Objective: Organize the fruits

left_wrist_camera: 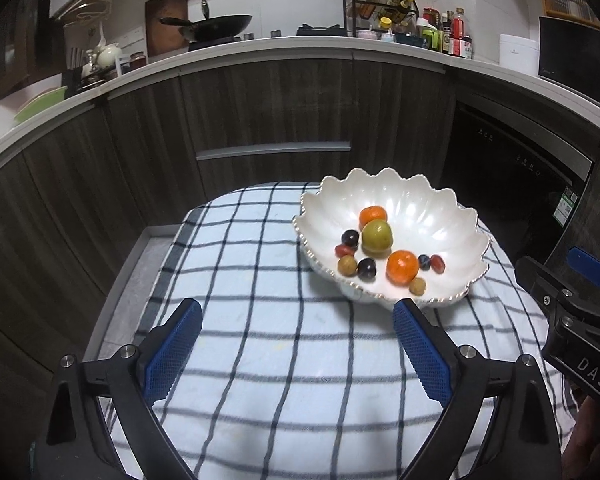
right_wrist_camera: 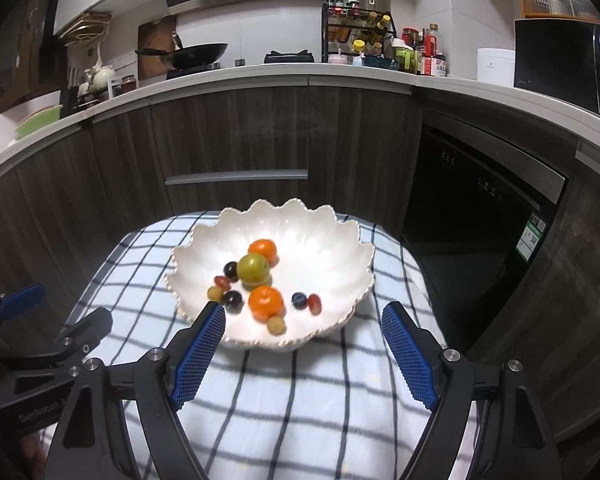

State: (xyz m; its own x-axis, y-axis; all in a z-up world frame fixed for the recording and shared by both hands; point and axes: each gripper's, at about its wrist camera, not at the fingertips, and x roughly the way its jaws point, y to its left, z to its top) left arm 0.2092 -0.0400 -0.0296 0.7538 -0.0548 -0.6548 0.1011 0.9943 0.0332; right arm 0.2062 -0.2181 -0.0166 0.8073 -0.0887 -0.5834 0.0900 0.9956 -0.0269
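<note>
My left gripper [left_wrist_camera: 296, 312] and right gripper [right_wrist_camera: 302, 320] are both spread wide, holding nothing. All the small round fruits [right_wrist_camera: 260, 280] sit in the white scalloped bowl [right_wrist_camera: 332, 248] at the middle of the frame, on the blue checked cloth [right_wrist_camera: 300, 400]. If I bump the rim, the bowl could tip and spill them.

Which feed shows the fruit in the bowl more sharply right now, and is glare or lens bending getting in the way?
Left wrist view: the fruit in the white bowl is fairly crisp, with bright sheen on the bowl's wall. Right wrist view: the small fruit near the front orange is smeared by motion blur. Both views: fisheye bends the counter edge into an arc and darkens the corners.
</note>
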